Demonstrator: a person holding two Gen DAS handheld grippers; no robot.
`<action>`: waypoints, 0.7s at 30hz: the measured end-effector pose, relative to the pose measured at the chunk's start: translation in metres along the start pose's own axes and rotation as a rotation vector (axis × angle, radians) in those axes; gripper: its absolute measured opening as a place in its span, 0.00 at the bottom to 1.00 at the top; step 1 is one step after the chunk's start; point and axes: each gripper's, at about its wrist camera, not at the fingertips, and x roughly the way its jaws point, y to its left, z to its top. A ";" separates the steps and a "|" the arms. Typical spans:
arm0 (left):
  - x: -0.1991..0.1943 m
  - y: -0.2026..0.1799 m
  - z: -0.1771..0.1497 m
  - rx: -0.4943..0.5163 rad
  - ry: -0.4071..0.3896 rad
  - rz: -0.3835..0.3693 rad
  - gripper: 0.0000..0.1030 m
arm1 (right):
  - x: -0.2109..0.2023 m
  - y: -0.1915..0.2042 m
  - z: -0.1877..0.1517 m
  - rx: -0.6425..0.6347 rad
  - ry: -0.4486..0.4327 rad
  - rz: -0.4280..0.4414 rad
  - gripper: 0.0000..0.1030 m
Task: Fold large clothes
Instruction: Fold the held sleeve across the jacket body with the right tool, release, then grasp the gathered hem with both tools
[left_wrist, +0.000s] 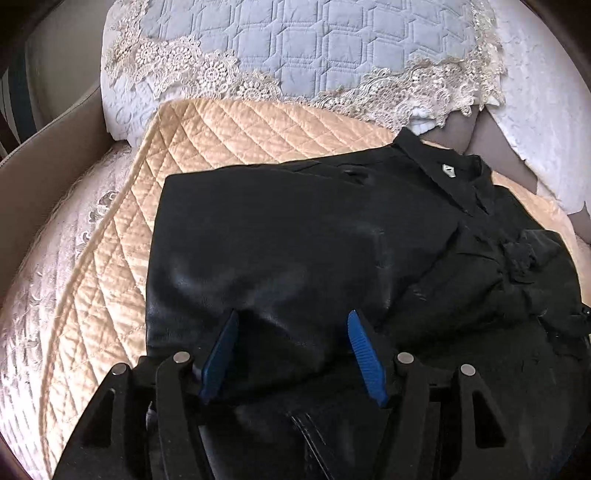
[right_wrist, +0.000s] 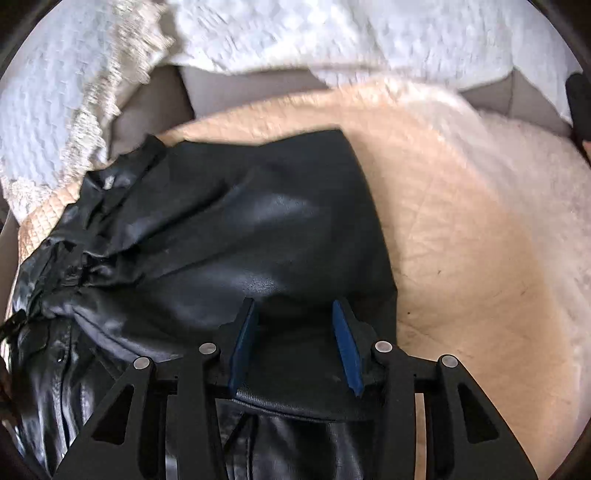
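Because the black leather jacket (left_wrist: 295, 236) lies partly folded on the quilted sofa cover (left_wrist: 110, 229), both claws gape wide over it, gripping nothing: left claw (left_wrist: 293, 317), right claw (right_wrist: 293, 306). It looks heavy, supple, slick; pinch hem or seam edges.

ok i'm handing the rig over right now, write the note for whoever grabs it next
Left claw: open, low over the near part of the black leather jacket, gripping nothing.
Right claw: open, fingers astride a fold of the same jacket, not clamped.
The jacket lies on the gold quilted cover of the sofa, collar and label at the far end. Its side nearest the left claw is folded in with a straight edge; the middle is bunched and wrinkled.
Left to do: smooth the bunched part, then finish the fold into a compact stack.
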 end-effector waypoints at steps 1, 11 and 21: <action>-0.007 -0.001 0.000 -0.007 -0.001 -0.013 0.61 | -0.012 0.003 0.000 0.010 -0.020 0.025 0.42; -0.126 -0.019 -0.081 0.028 -0.113 -0.179 0.62 | -0.112 0.045 -0.088 -0.068 -0.135 0.193 0.46; -0.150 -0.035 -0.145 0.024 -0.049 -0.207 0.62 | -0.129 0.070 -0.168 -0.106 -0.055 0.183 0.51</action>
